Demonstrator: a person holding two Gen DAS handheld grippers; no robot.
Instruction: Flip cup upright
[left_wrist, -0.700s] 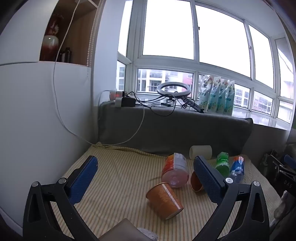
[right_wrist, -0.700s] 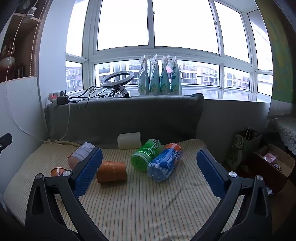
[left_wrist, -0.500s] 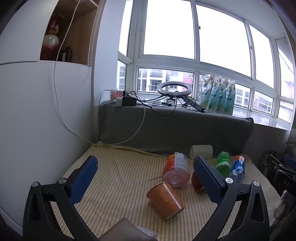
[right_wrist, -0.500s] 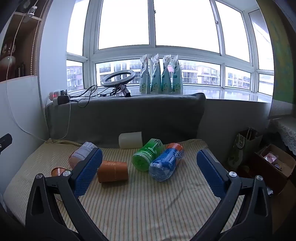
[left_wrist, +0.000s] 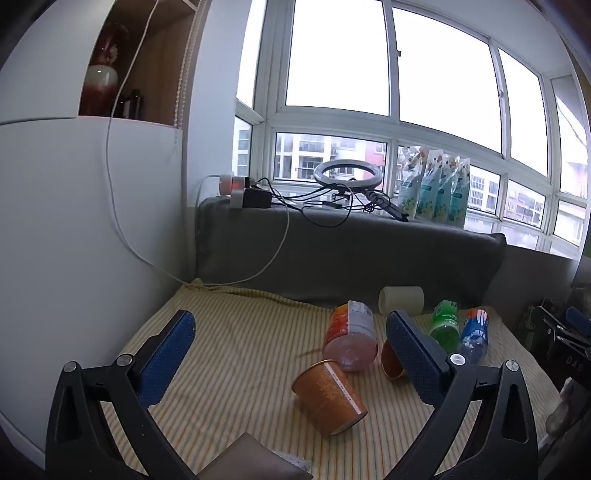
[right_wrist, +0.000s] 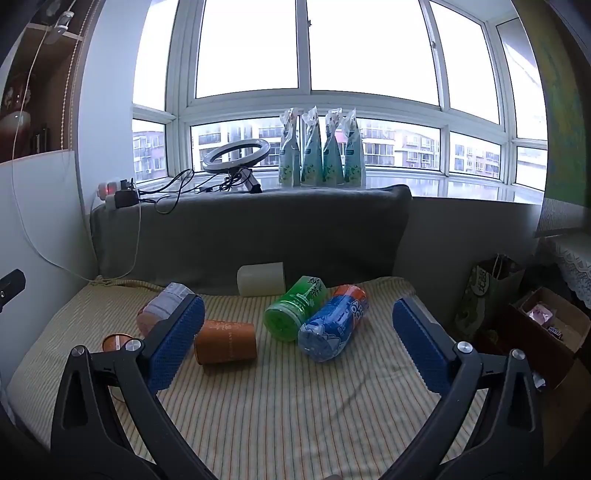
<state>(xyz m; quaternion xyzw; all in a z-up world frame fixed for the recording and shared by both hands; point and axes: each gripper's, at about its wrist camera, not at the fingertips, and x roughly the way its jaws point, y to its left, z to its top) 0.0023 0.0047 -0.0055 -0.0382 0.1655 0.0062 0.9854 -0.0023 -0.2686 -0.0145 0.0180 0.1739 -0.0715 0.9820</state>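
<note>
Several cups lie on their sides on a striped mat (left_wrist: 236, 354). An orange paper cup (left_wrist: 328, 397) lies nearest my left gripper (left_wrist: 291, 354), which is open and empty above the mat. Behind it lie a pink cup (left_wrist: 351, 336) and a second orange cup (left_wrist: 389, 363), partly hidden by the right finger. In the right wrist view that orange cup (right_wrist: 226, 341), a green cup (right_wrist: 295, 308) and a blue cup (right_wrist: 334, 326) lie between the jaws of my open, empty right gripper (right_wrist: 297, 339). A white cup (right_wrist: 261, 278) lies at the back.
A grey cushion (right_wrist: 258, 229) backs the mat. The sill holds a ring light (right_wrist: 236, 157), cables, a power strip and several pouches (right_wrist: 319, 151). A white panel (left_wrist: 74, 221) stands left. A bag (right_wrist: 487, 291) and a box (right_wrist: 546, 325) sit right of the mat.
Both views have shifted very slightly; the cups sit a touch further right in frame. Nothing was taken hold of or moved.
</note>
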